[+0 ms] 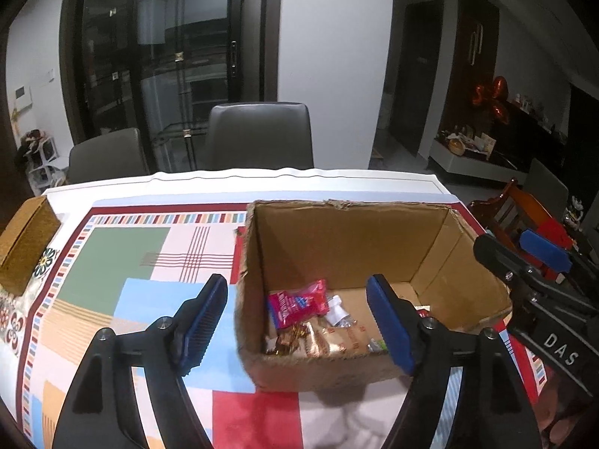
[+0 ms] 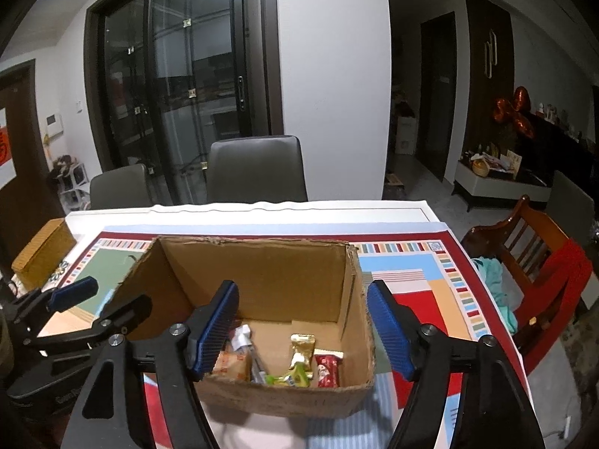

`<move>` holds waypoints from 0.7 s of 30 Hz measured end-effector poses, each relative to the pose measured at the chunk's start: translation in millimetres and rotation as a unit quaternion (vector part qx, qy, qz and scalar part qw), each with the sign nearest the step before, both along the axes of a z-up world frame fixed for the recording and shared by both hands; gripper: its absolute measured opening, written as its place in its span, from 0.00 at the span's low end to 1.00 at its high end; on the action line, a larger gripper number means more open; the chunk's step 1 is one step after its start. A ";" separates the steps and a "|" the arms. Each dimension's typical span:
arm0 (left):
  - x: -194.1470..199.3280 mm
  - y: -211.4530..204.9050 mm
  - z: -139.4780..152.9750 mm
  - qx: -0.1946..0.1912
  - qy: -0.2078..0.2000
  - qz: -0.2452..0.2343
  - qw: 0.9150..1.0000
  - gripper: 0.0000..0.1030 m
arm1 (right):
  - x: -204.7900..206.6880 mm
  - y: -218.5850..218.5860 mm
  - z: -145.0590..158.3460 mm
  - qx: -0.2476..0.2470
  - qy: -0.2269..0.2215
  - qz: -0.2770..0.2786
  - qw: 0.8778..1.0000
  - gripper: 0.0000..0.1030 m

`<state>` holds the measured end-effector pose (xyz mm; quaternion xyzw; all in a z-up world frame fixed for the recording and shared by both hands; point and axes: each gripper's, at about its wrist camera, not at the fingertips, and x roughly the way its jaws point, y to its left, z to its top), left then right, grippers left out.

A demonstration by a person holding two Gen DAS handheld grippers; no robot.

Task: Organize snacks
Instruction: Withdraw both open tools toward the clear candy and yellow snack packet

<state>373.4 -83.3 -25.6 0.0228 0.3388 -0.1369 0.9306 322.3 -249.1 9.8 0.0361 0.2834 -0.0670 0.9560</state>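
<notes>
An open cardboard box (image 1: 337,239) stands on the patterned tablecloth; it also shows in the right wrist view (image 2: 262,277). Inside lie several snacks: a pink packet (image 1: 297,303), a beige wrapped bar (image 1: 337,338), a gold packet (image 2: 302,350), a red wrapper (image 2: 327,368) and a green one (image 2: 290,378). My left gripper (image 1: 297,331) is open and empty, held above the box's near left corner. My right gripper (image 2: 302,331) is open and empty, straddling the box's near right corner. Each gripper shows in the other's view, the right one (image 1: 524,262) and the left one (image 2: 97,303).
A gold-brown box (image 1: 26,241) sits at the table's left edge. Two grey chairs (image 1: 260,136) stand behind the table. A wooden chair (image 2: 539,269) with red cloth stands to the right. The tablecloth (image 1: 131,254) covers the table around the cardboard box.
</notes>
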 end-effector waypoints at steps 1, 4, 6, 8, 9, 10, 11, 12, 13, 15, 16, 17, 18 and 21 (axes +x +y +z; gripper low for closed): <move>-1.8 2.4 -0.6 0.001 0.000 0.002 1.000 0.75 | -2.0 1.6 1.3 -0.002 -0.002 0.001 1.000 0.70; -7.8 7.6 -1.0 0.001 0.000 0.007 1.000 0.75 | -10.1 6.1 4.3 -0.008 -0.008 -0.003 1.000 0.70; -12.5 11.6 -0.9 0.000 0.001 0.009 1.000 0.75 | -14.8 6.1 5.6 -0.005 -0.009 -0.006 1.000 0.70; -17.8 13.5 -0.3 0.001 0.000 0.012 1.000 0.75 | -20.6 6.0 7.0 -0.002 -0.010 -0.010 1.000 0.70; -21.2 14.8 -0.1 0.002 -0.001 0.014 1.000 0.75 | -24.2 6.1 7.3 0.000 -0.011 -0.012 1.000 0.70; -24.2 15.5 -0.3 0.002 -0.001 0.015 1.000 0.75 | -27.0 7.0 7.6 0.002 -0.011 -0.013 1.000 0.70; -27.6 16.6 0.0 0.001 -0.001 0.015 1.000 0.75 | -29.5 7.4 7.9 0.005 -0.010 -0.013 1.000 0.70; -29.3 17.5 0.2 0.001 -0.001 0.016 1.000 0.75 | -31.7 7.9 8.3 0.007 -0.010 -0.013 1.000 0.70; -32.2 18.5 0.2 0.001 -0.001 0.017 1.000 0.75 | -34.9 9.2 8.8 0.007 -0.010 -0.012 1.000 0.70; -38.1 20.5 1.3 0.001 -0.001 0.019 1.000 0.75 | -39.9 10.4 9.9 0.008 -0.011 -0.011 1.000 0.70; -42.4 21.4 2.1 0.001 -0.002 0.020 1.000 0.75 | -43.5 10.5 11.0 0.009 -0.012 -0.011 1.000 0.70; -45.4 22.5 2.5 0.001 -0.003 0.021 1.000 0.75 | -45.4 10.5 12.2 0.009 -0.013 -0.011 1.000 0.70; -48.7 23.8 2.9 0.001 -0.004 0.023 1.000 0.75 | -48.6 11.1 13.4 0.009 -0.015 -0.010 1.000 0.70; -57.6 26.8 4.8 0.003 -0.008 0.025 1.000 0.75 | -55.5 14.2 15.7 0.009 -0.018 -0.009 1.000 0.70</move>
